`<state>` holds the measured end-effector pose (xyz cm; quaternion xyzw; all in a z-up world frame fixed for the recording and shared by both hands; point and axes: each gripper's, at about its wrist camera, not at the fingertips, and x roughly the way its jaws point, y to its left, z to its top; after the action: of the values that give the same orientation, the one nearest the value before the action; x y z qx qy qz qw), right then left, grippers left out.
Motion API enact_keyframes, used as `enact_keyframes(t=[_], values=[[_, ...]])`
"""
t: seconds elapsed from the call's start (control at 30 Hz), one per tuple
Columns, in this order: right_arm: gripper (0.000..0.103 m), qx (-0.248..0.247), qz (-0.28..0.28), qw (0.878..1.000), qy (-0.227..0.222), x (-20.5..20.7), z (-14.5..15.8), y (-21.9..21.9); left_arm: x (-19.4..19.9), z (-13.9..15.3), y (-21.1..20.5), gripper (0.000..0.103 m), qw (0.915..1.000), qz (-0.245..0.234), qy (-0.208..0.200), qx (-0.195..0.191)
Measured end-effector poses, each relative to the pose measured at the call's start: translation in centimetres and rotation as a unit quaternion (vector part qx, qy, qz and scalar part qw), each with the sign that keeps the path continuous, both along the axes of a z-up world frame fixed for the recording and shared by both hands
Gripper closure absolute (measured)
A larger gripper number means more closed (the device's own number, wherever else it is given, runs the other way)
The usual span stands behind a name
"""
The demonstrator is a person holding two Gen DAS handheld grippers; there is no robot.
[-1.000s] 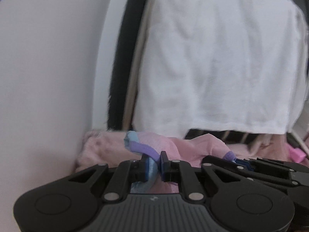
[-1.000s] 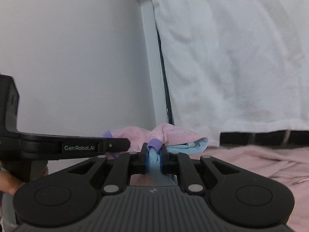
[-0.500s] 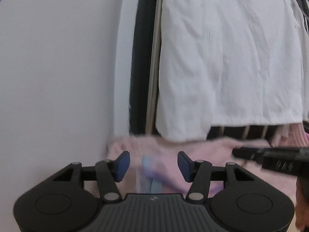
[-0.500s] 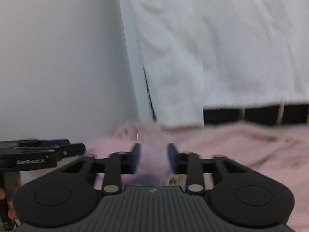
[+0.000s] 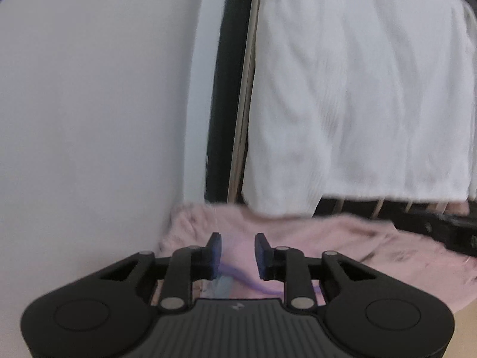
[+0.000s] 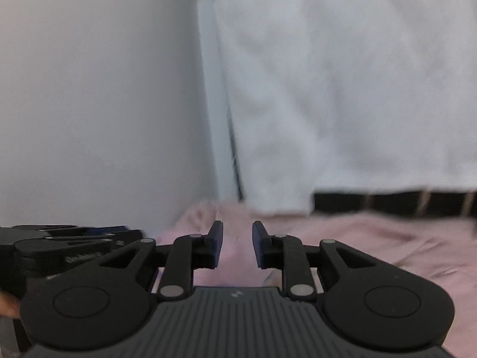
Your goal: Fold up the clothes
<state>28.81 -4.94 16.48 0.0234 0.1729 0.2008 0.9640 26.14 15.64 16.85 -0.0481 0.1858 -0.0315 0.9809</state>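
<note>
Both tongs let go over a pink garment lying by the wall.

I have the left tongs (image 5: 237, 246) and the right tongs (image 6: 237, 235) side by side above the pink garment (image 5: 342, 238), which lies at the far left edge of the surface where it meets the white wall (image 5: 89, 119), below a hanging white cloth (image 5: 357, 89). Neither pair grips anything: the left jaws are narrowing on empty air, the right jaws are easing apart, cloth showing only beneath them. A purple-and-blue trim (image 5: 250, 280) peeks out under the left tongs. To fold well, I judge I should next pinch two matching edges of the garment, keep them level, and lay them flat without dragging the bulk.
</note>
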Motion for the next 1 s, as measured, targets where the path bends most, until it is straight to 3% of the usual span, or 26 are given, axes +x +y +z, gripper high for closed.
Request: enact_keyframes(t=[0.03,0.07,0.1,0.13,0.2,0.27,0.37,0.53,0.7,0.87,1.0], values=[[0.079,-0.001,0.000,1.000,0.001,-1.4,1.1,-1.2,-1.5,1.5,-0.3,0.062,1.0000,0.003,-0.008,-0.002],[0.072,-0.010,-0.001,1.000,0.002,-2.9,1.6,-2.1,-3.3,1.9,-1.1,0.039,1.0000,0.006,-0.005,-0.003],[0.060,-0.023,-0.005,1.000,0.002,-4.5,1.7,-3.0,-5.1,2.3,-2.0,0.029,1.0000,0.009,-0.002,-0.003],[0.054,-0.037,-0.009,0.999,0.003,-6.1,1.8,-3.9,-7.0,2.7,-2.9,0.024,0.9999,0.012,0.002,-0.003],[0.051,-0.061,-0.016,0.998,0.013,-9.1,1.4,-5.7,-10.8,2.4,-4.8,0.024,0.9998,0.016,0.012,0.001],[0.048,-0.075,-0.022,0.995,0.053,-11.7,-0.9,-7.9,-14.4,-0.1,-6.8,0.017,0.9991,0.016,0.038,-0.005],[0.048,-0.084,-0.039,0.990,0.106,-15.7,-5.5,-11.0,-18.3,-5.9,-10.0,0.013,0.9949,-0.013,0.097,-0.024],[0.047,-0.084,-0.059,0.981,0.167,-23.4,-12.1,-15.3,-22.8,-13.3,-15.1,0.013,0.9881,-0.004,0.154,0.007],[0.031,-0.084,-0.075,0.977,0.182,-28.4,-14.8,-18.1,-25.7,-15.3,-16.8,0.013,0.9855,0.008,0.167,0.029],[0.024,-0.084,-0.089,0.976,0.178,-29.3,-15.4,-18.1,-26.4,-16.4,-17.5,0.012,0.9850,0.005,0.163,0.056],[0.006,-0.103,-0.105,0.975,0.166,-28.7,-16.0,-17.0,-26.5,-17.0,-17.5,0.003,0.9855,0.016,0.156,0.066]])
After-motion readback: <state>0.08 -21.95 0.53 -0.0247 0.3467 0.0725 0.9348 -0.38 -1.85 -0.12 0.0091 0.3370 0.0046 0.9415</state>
